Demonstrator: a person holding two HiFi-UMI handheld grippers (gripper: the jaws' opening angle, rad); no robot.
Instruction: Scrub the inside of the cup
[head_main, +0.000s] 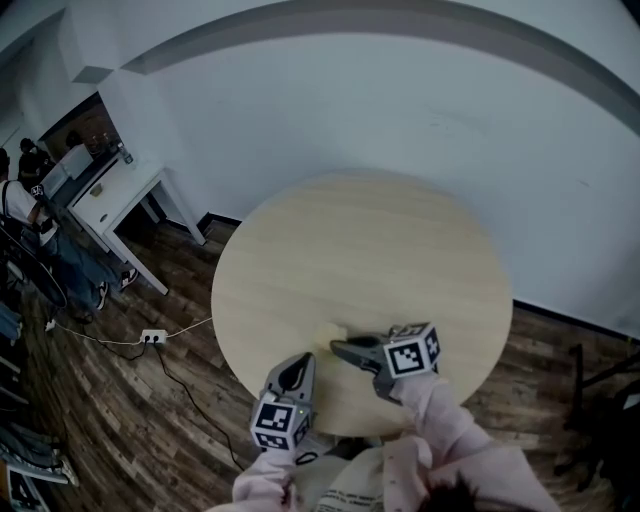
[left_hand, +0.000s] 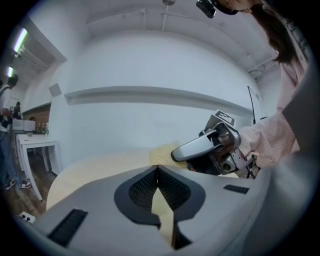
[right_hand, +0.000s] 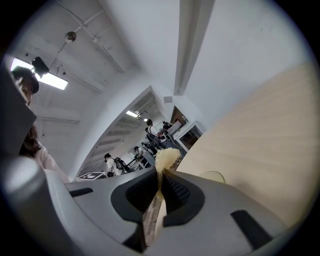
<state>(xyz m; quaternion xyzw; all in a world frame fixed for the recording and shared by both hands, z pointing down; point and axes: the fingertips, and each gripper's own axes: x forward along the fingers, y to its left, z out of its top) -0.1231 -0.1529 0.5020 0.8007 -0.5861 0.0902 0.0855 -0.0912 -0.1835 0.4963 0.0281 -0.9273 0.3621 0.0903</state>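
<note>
Round wooden counter (head_main: 400, 250) w/ a white wall behind it, and everything I'm working with sits down by the near edge. My right gripper (right_hand: 161, 172) is clenched on a pale yellow scrub pad (right_hand: 167, 157). The fuzzy end sticks out past the tips, which is how I want it, bc the free end is what has to reach into a cup and rub its wall. My left gripper (left_hand: 157, 167) is closed tight w/ nothing between the pads, only bare counter showing thru the slit behind them, so it's steadying nothing atm. Both grippers hang close together above the near edge, the right one pointing across toward the left, pad end near the left tips. The cup I can't place for sure. In the right gripper view a pale rounded shape (right_hand: 212, 176) peeks over the jaw on the counter side, prob. the cup's rim, just past the pad. Head view shows only a pale patch there, and the left gripper view shows no cup at all. My guess is scrubbing isn't under way rn: the pad is out in open air and the gripper meant to brace the cup is empty. Next, the left would need to open and take the cup by its side so it won't skid or tip when the pad pushes in.
</note>
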